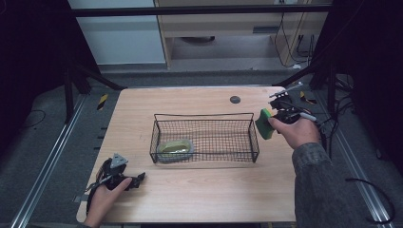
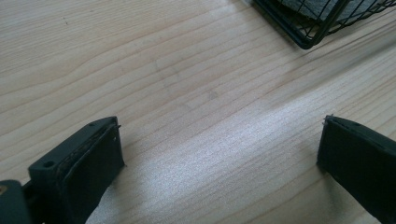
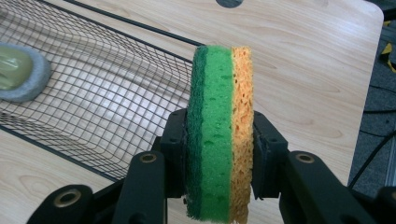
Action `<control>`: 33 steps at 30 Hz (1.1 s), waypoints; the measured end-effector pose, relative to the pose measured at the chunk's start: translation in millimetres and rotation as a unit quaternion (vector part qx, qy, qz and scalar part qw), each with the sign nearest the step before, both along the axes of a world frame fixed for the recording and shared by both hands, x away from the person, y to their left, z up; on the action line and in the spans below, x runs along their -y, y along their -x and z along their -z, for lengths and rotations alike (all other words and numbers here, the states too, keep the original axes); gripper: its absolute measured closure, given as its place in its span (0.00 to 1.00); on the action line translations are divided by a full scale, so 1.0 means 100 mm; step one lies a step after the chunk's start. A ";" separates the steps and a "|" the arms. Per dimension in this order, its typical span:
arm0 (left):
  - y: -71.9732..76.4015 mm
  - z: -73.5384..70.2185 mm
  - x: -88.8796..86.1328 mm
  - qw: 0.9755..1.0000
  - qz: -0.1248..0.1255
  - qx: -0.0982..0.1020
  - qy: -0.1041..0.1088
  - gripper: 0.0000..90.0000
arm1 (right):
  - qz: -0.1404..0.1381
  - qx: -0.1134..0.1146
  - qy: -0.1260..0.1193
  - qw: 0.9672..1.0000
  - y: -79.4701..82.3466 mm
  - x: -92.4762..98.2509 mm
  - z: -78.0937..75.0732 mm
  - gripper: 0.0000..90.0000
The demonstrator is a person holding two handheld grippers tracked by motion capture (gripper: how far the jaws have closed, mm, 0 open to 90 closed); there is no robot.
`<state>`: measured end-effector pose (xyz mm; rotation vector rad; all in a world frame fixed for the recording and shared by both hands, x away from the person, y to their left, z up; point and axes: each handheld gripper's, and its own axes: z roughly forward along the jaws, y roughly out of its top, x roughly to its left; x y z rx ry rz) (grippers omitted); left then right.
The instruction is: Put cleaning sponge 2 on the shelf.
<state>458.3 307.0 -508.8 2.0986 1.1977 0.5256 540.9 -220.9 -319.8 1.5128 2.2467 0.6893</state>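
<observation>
right gripper (image 1: 274, 115) pinches the sponge (image 3: 219, 130) at the frame's right, not yet in the basket (image 1: 204, 115); left gripper (image 2: 219, 154) sits spread, idle.

Dim surroundings, soft glare, slight blur

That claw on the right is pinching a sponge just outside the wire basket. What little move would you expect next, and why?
Probably a short carry sideways over the wire basket rim. The right claw is shut on the sponge, held on edge in the air beside the basket's right end, and a grey pad already lies inside. The left claw rests open on the table.
</observation>
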 end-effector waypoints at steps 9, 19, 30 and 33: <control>0.00 0.00 0.00 1.000 0.000 0.000 0.000 0.00 | -0.028 0.013 -0.005 1.000 -0.01 -0.15 -0.12 0.70; 0.00 0.00 0.00 1.000 0.000 0.000 0.000 0.00 | -0.040 0.009 -0.003 0.999 -0.08 -0.26 -0.06 0.71; 0.00 0.00 0.00 1.000 0.000 0.000 0.000 0.00 | -0.047 0.014 -0.002 0.999 -0.16 -0.37 0.03 0.71; 0.00 0.00 0.00 1.000 0.000 0.000 0.000 0.00 | -0.047 0.013 -0.002 0.999 -0.18 -0.40 0.06 0.71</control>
